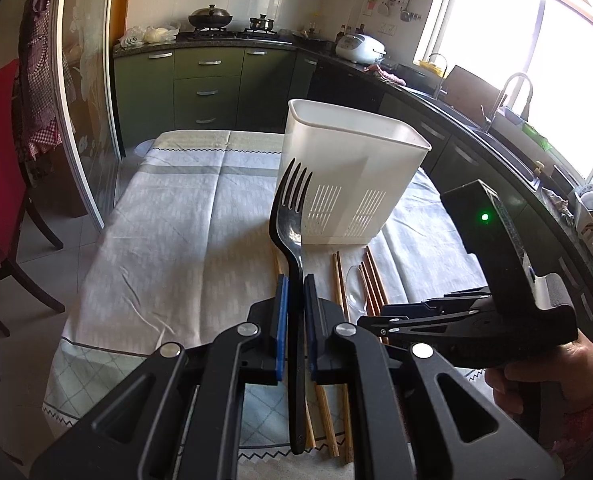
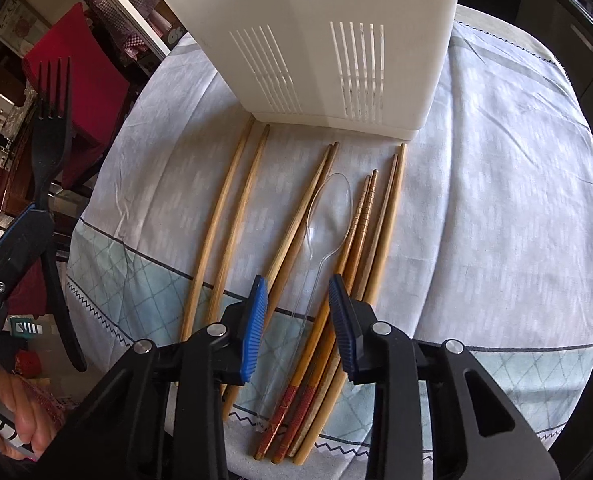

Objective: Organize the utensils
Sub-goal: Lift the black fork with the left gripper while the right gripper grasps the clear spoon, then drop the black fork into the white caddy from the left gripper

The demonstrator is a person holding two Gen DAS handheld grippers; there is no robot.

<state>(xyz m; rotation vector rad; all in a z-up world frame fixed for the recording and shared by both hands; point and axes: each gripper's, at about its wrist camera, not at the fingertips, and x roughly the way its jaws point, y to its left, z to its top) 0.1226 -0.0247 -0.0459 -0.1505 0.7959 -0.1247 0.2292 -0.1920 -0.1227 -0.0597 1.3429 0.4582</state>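
The left gripper [image 1: 295, 288] pinches the light, stiff black fork [image 1: 292, 216] mid-handle above the table's near edge, while the right gripper [image 2: 298, 300], fingers spread, straddles the slippery, brittle-looking clear spoon [image 2: 320, 224] by its handle.

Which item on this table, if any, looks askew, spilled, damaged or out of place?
Nothing stands out. The chopsticks and clear spoon lie in tidy, roughly parallel lines on the tablecloth before the upright white holder. The black fork sits upright in the left hand-held gripper.
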